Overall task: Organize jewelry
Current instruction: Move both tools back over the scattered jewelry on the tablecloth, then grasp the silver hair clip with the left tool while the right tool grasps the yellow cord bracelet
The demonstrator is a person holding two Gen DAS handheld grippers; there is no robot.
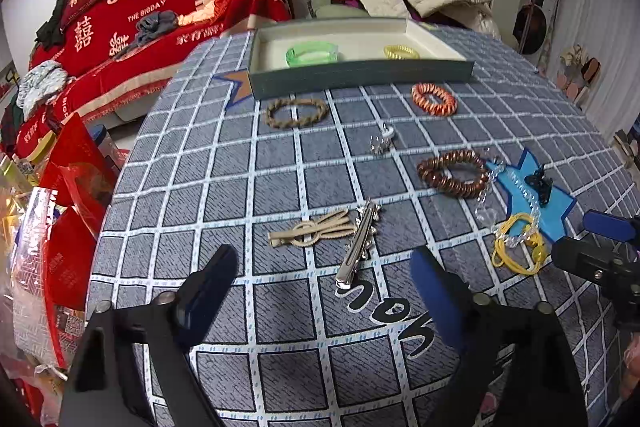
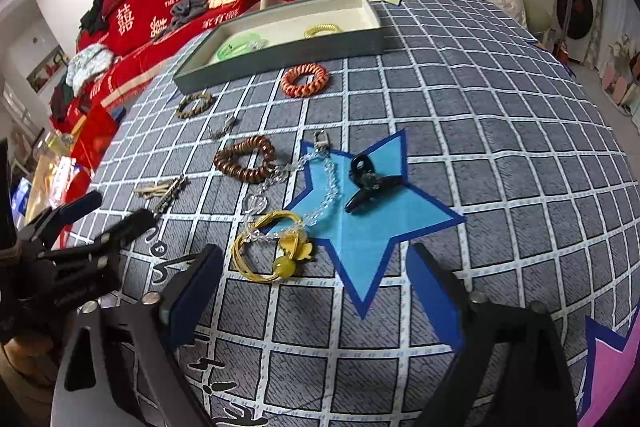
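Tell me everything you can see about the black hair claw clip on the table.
The black claw clip looks like glossy plastic, with two curved toothed halves joined at a hinge and short levers on the other side. It lies on its side on the light blue star of the checked tablecloth. Nothing else touches it: the clear bead chain passes close on its left. Both tongs are away from it.

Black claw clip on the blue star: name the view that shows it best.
Right wrist view. The black claw clip lies near the centre, large, whole and unobstructed on the blue star. In the left wrist view it appears small near the right edge, shape hard to read.
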